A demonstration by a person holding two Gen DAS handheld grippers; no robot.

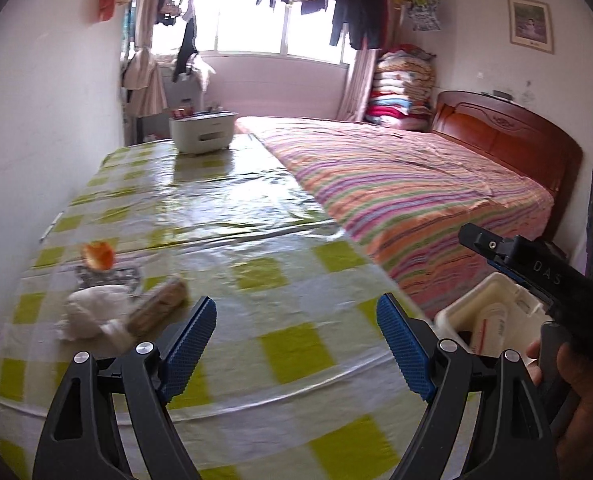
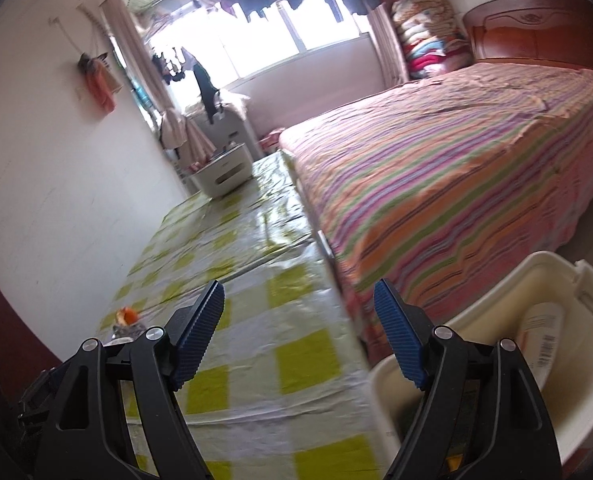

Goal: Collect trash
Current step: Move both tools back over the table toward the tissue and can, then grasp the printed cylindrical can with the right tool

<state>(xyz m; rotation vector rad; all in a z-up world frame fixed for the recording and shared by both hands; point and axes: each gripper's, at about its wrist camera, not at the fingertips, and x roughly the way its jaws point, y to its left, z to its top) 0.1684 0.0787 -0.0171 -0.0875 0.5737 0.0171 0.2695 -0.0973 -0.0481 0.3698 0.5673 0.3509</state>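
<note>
On the left of the checked table [image 1: 280, 280] lies a small heap of trash: an orange peel [image 1: 97, 255], a crumpled foil wrapper [image 1: 110, 277], a white tissue wad [image 1: 90, 314] and a brown tube-like wrapper [image 1: 162, 306]. My left gripper [image 1: 296, 318] hovers open over the table, right of the heap, with nothing between its pads. My right gripper [image 2: 298, 304] is also open and empty above the table's right edge. A cream bin [image 2: 492, 296] stands beside the table and holds a white bottle [image 2: 544, 332]. The peel [image 2: 126, 316] shows blurred at left.
A white organiser box [image 1: 202, 132] stands at the table's far end. A bed with a striped sheet [image 1: 416, 192] runs along the table's right side, with a wooden headboard [image 1: 508, 136]. A white wall [image 1: 36, 140] borders the left. A hand [image 1: 572, 380] holds the right gripper.
</note>
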